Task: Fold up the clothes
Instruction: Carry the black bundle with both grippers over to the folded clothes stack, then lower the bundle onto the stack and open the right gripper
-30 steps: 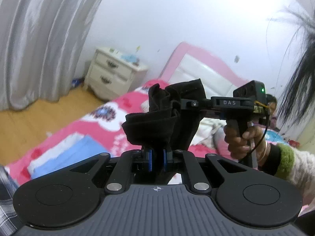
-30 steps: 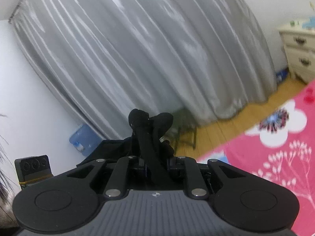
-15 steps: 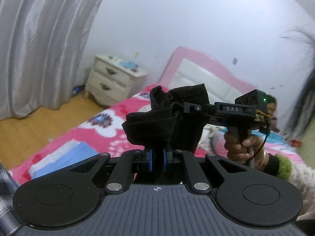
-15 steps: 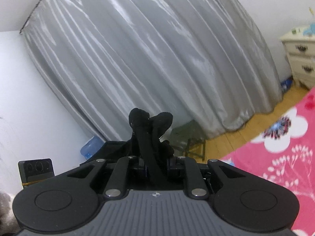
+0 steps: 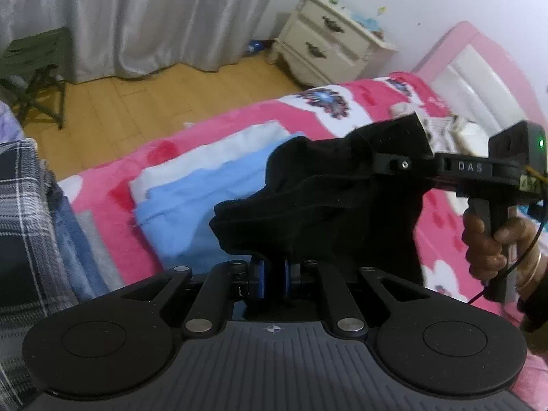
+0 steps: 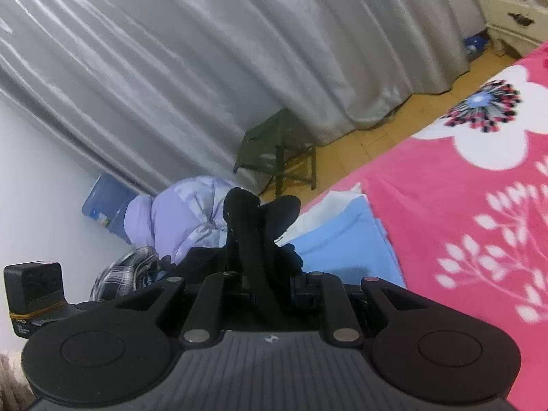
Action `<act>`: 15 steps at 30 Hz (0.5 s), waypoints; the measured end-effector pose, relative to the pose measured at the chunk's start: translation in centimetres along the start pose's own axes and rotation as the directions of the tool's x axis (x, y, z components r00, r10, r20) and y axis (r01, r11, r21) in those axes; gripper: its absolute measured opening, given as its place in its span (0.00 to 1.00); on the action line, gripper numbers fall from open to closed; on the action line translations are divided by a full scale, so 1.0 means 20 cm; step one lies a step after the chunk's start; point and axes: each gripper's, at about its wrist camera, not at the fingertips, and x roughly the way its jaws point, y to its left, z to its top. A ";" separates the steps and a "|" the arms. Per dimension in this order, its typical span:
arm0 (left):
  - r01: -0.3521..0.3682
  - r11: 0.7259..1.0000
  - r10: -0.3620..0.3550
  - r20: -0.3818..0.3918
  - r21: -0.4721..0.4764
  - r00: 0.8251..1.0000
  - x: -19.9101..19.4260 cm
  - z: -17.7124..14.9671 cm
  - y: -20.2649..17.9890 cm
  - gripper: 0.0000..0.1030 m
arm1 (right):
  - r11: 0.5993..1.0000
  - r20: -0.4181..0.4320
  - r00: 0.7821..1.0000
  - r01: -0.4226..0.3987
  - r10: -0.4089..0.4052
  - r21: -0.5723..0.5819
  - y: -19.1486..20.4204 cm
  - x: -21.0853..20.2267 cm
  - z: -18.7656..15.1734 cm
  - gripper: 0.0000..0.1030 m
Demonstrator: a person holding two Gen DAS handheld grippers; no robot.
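Both views have tipped down from wall and curtain toward the bed. The left claw (image 5: pixel 270 269) and right claw (image 6: pixel 270 284) each stay clamped on the black garment (image 5: pixel 318 205), stretched in the air between them above the blue folded cloth (image 5: pixel 205 198) on the pink bed (image 5: pixel 342 113); lay-down looks near.

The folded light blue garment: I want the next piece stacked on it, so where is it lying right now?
In the left wrist view the light blue garment lies left of centre on the pink floral blanket, atop a white piece, beside the plaid clothes.
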 end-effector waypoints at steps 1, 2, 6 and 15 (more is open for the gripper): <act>-0.012 1.000 0.012 -0.002 -0.006 1.000 0.01 0.01 0.01 0.08 | 1.000 -0.009 1.000 -0.002 0.002 0.000 -0.01 0.03 0.00 0.18; -0.027 1.000 0.027 -0.004 -0.013 1.000 0.02 0.02 0.03 0.08 | 1.000 -0.017 1.000 -0.003 0.003 -0.001 -0.01 0.07 0.00 0.18; -0.075 0.996 0.075 -0.009 -0.044 0.997 0.05 0.05 0.08 0.08 | 1.000 -0.045 0.999 0.016 -0.016 0.002 -0.06 0.20 -0.02 0.18; -0.219 0.975 0.218 -0.044 -0.020 0.975 0.10 0.07 0.06 0.24 | 0.992 0.072 0.990 0.123 -0.123 0.006 -0.15 0.26 -0.05 0.39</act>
